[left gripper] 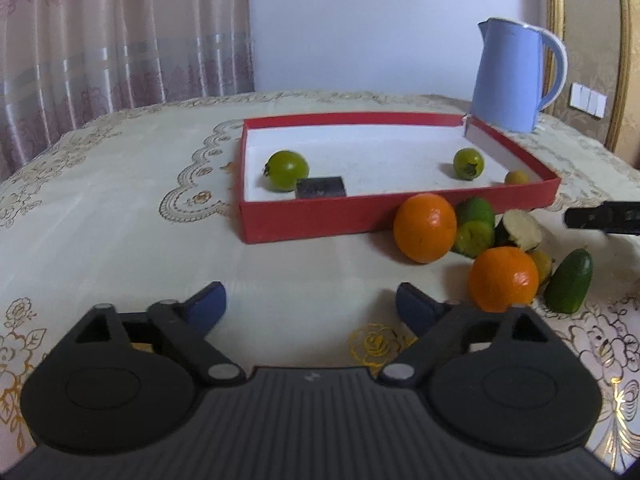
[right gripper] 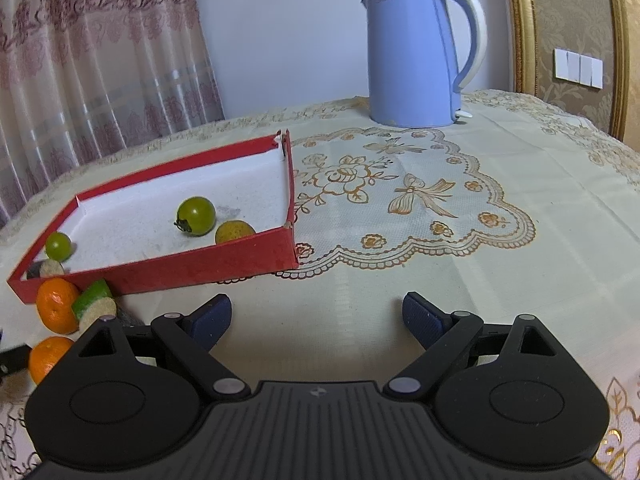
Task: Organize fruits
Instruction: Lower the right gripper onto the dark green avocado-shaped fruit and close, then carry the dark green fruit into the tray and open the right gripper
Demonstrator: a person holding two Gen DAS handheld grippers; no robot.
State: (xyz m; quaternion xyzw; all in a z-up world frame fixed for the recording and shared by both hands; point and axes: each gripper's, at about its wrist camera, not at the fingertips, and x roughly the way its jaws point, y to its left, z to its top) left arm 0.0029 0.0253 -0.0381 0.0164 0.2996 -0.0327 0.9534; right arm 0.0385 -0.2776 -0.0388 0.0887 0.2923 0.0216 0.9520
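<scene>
Red-walled tray (left gripper: 320, 216) on the counter (left gripper: 120, 208) holds two green fruits; oranges (left gripper: 425, 227) and cut green pieces lie outside against its near wall. Left hand-held gripper (left gripper: 311, 302) and right hand-held gripper (right gripper: 317, 314) both gape wide, empty. Risk: round oranges may roll off on the slick embroidered cloth if nudged. Blue kettle (right gripper: 412, 56) behind; curtain, pale wall.

Both views evenly lit, soft diffuse daylight; pink patterned curtain (left gripper: 120, 40) at left glows, backlit. Shadows faint and short under the round orange fruit (left gripper: 425, 227) and the shallow red cardboard box (left gripper: 320, 216). Small glare spots on the glossy green tomato (right gripper: 196, 215). Strong fisheye bowing at edges; dark vignette in corners. Centre sharp, slight softness toward the periphery, mild noise overall.
</scene>
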